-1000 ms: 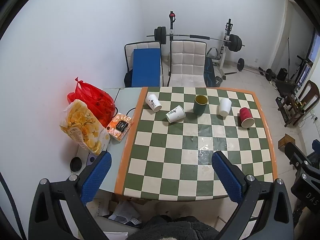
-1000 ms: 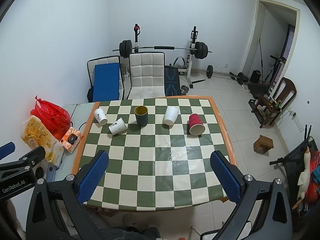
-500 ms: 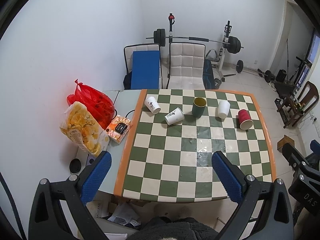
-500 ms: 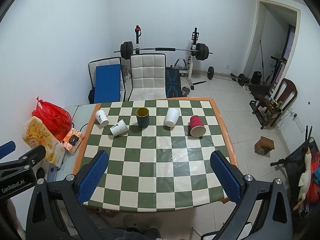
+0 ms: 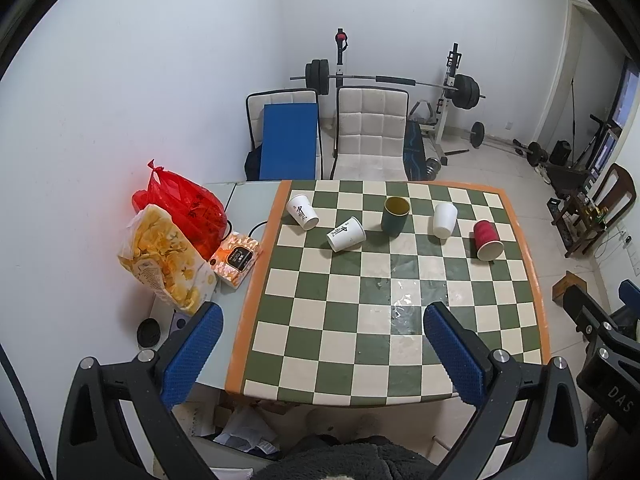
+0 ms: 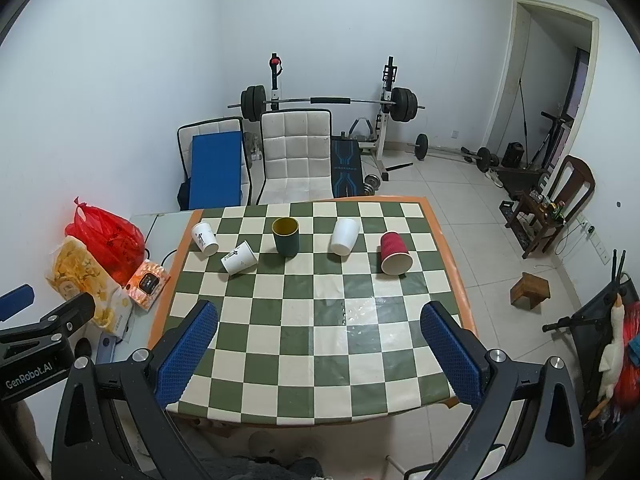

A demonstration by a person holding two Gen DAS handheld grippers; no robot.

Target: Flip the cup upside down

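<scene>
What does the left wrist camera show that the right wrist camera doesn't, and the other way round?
Only the left wrist view shows the paper litter under the table's near corner. Only the right wrist view shows the open doorway and the white toy bird. Both share the checkered table, five cups including the upright green cup and red cup, and both open, empty: left gripper, right gripper.

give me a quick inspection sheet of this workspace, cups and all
surface: checkered table, wet shine near the middle
job's things: green cup upright, mouth up; white cup and red cup look mouth-down; two printed paper cups look tipped over
clutter: red bag, snack bag, tissue pack on side table
grippers: left gripper and right gripper open, empty, above near edge
cables: black cable beside tissue pack
surroundings: chairs, barbell rack
</scene>
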